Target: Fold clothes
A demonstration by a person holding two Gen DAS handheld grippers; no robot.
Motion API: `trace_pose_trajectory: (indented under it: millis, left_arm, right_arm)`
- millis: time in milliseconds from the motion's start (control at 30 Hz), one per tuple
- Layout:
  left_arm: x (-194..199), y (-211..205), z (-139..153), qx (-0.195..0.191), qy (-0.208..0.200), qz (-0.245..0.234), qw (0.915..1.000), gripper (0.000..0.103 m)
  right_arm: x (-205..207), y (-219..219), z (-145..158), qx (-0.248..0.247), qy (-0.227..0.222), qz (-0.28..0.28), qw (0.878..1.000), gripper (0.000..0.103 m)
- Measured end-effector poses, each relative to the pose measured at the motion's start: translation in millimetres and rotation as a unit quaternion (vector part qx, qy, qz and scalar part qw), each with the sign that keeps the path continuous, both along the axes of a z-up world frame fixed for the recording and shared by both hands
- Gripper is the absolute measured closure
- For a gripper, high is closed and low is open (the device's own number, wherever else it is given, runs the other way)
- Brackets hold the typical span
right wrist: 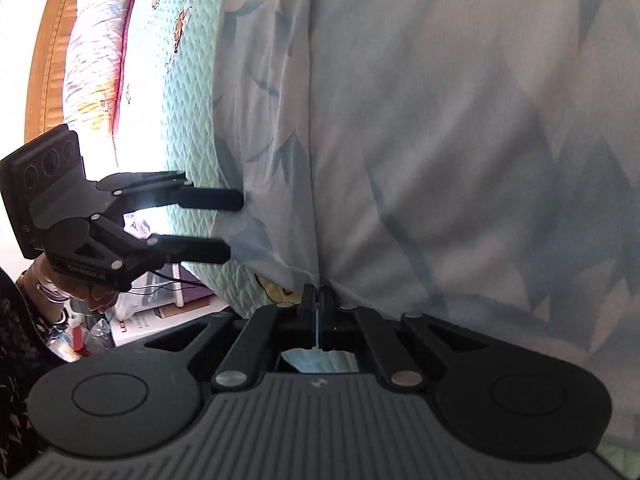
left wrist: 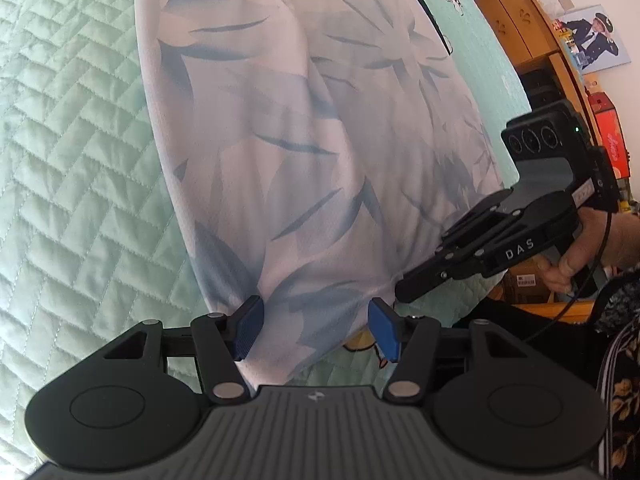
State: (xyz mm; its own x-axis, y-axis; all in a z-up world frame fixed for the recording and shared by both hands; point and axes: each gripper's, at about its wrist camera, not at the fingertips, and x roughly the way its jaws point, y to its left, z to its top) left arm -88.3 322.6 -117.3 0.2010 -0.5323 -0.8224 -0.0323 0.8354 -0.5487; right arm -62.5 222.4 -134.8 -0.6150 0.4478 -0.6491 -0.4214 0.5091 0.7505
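Left gripper gapes wide around the pale blue leaf-print garment's hem; right gripper pinches that hem on the mint quilted bedspread.

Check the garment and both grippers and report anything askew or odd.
Nothing looks damaged. The leaf-print garment lies along the quilted bedspread with soft ridges running its length. The right gripper is shut on its near hem, while the left gripper is open, pads astride the hem, not yet gripping.

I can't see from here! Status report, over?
Left hand-held gripper open at the leaf-print garment's hem. Right hand-held gripper shut on that hem. Garment flat on quilt. Nothing blocking.
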Motion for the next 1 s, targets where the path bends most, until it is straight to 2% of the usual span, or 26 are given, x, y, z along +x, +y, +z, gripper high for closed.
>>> trace_pose_trajectory:
  millis: [133, 200, 267, 333, 400, 467, 533, 600, 700, 767, 800, 833, 867, 900, 933, 1000]
  left_arm:
    - [-5, -4, 2, 0.014, 0.002, -0.017, 0.9998, 0.043]
    - [-6, -3, 5, 0.009, 0.015, -0.012, 0.9998, 0.043]
    - [1, -8, 2, -0.001, 0.002, -0.014, 0.9999, 0.043]
    - [8, -13, 0, -0.011, -0.010, -0.016, 0.9998, 0.043]
    - [16, -17, -3, -0.021, -0.023, -0.017, 0.9994, 0.043]
    - [23, -22, -5, -0.031, -0.036, -0.019, 0.9987, 0.043]
    - [30, -27, -8, -0.040, -0.048, -0.021, 0.9978, 0.042]
    - [37, -32, -10, -0.050, -0.061, -0.023, 0.9966, 0.042]
    - [48, -39, -14, -0.065, -0.080, -0.025, 0.9943, 0.043]
    - [48, -39, -17, -0.079, -0.090, -0.021, 0.9926, 0.038]
    - [44, -36, -18, -0.087, -0.093, -0.016, 0.9917, 0.038]
    - [41, -33, -20, -0.096, -0.097, -0.010, 0.9906, 0.038]
    - [40, -31, -20, -0.104, -0.088, -0.001, 0.9907, 0.038]
    - [39, -29, -21, -0.111, -0.079, 0.008, 0.9907, 0.038]
    - [39, -26, -22, -0.118, -0.070, 0.018, 0.9904, 0.038]
    - [36, -22, -18, -0.120, -0.058, 0.025, 0.9908, 0.038]
  right_arm:
    - [7, -4, -4, -0.016, 0.042, -0.009, 0.999, 0.102]
    - [13, 1, 3, -0.017, 0.049, -0.004, 0.999, 0.097]
    - [29, 4, 14, -0.001, 0.042, -0.019, 0.999, 0.096]
    - [54, 16, 27, 0.038, 0.026, -0.042, 0.998, 0.096]
    - [79, 41, 35, 0.085, 0.001, -0.063, 0.994, 0.094]
    - [102, 71, 36, 0.133, -0.004, -0.077, 0.988, 0.086]
    - [125, 104, 36, 0.169, -0.024, -0.081, 0.982, 0.085]
    - [148, 137, 34, 0.193, -0.038, -0.085, 0.977, 0.085]
    - [173, 182, 27, 0.221, -0.027, -0.070, 0.972, 0.083]
    - [190, 206, 12, 0.207, -0.039, -0.056, 0.976, 0.078]
    - [203, 212, 1, 0.189, -0.054, -0.065, 0.978, 0.079]
    - [216, 219, -10, 0.171, -0.068, -0.074, 0.980, 0.103]
    - [229, 217, -16, 0.165, -0.056, -0.095, 0.980, 0.103]
    - [242, 213, -20, 0.164, -0.034, -0.121, 0.978, 0.102]
    - [248, 213, -14, 0.171, -0.032, -0.125, 0.977, 0.087]
    - [254, 208, 8, 0.201, -0.018, -0.116, 0.972, 0.071]
